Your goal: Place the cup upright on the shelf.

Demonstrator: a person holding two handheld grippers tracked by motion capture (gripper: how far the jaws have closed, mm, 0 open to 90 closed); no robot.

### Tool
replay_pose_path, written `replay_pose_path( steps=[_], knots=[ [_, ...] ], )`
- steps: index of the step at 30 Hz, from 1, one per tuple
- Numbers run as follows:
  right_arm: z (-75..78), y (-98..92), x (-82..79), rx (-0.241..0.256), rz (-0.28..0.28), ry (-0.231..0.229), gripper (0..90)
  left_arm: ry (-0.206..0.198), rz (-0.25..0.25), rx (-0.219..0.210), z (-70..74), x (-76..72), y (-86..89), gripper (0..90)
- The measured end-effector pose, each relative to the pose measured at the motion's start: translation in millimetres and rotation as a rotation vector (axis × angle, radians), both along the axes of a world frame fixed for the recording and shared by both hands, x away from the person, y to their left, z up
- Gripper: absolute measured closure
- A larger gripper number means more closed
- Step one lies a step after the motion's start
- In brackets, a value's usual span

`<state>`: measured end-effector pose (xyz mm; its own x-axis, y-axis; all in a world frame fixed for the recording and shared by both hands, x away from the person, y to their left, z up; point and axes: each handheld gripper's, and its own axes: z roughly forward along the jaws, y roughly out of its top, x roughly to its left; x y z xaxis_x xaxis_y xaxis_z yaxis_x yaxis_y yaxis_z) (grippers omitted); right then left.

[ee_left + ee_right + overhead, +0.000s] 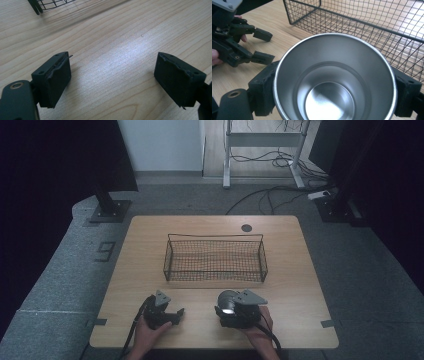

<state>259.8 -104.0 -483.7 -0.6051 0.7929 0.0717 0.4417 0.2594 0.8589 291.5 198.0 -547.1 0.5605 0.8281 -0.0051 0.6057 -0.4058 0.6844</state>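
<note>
Gleaming steel cup (334, 77), open mouth up.

Open table (150, 245) top was seen left, right and beyond the wire basket (215, 260), which stood mid-table as the one fixed obstacle. A bare strip of wood was left between the basket's near wall and both grippers. The left gripper (177, 316) lay low at the near edge, jaws spread wide, with nothing but wood between them in the left gripper view (112, 77). The gap in the right gripper (334, 82) was taken up by a steel cup (334, 77), clamped from both sides. The basket's near corner (292, 15) was noted just ahead of the cup, its top uncovered. The left gripper (249, 45) stood near, apart from the cup.
</note>
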Motion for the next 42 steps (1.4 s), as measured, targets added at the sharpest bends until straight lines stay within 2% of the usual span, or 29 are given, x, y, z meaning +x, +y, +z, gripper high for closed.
replay_pose_path(
  steps=[10,22,29,42],
  knots=[
    [10.6,-2.1,-3.8,0.013,0.001,-0.027,13.8,0.000,0.000,0.000,-0.1,0.0,0.0,13.9],
    [20.1,-3.4,-0.7,0.022,-0.001,-0.053,13.8,0.000,0.000,0.000,0.0,0.0,0.0,13.9],
    [27.8,-1.8,-1.1,0.005,0.021,-0.084,13.9,0.000,0.000,0.000,0.0,0.0,0.0,13.9],
    [34.3,-1.0,3.8,0.022,0.016,-0.097,13.9,-0.001,0.000,0.000,-0.1,0.0,0.0,13.9]
  ],
)
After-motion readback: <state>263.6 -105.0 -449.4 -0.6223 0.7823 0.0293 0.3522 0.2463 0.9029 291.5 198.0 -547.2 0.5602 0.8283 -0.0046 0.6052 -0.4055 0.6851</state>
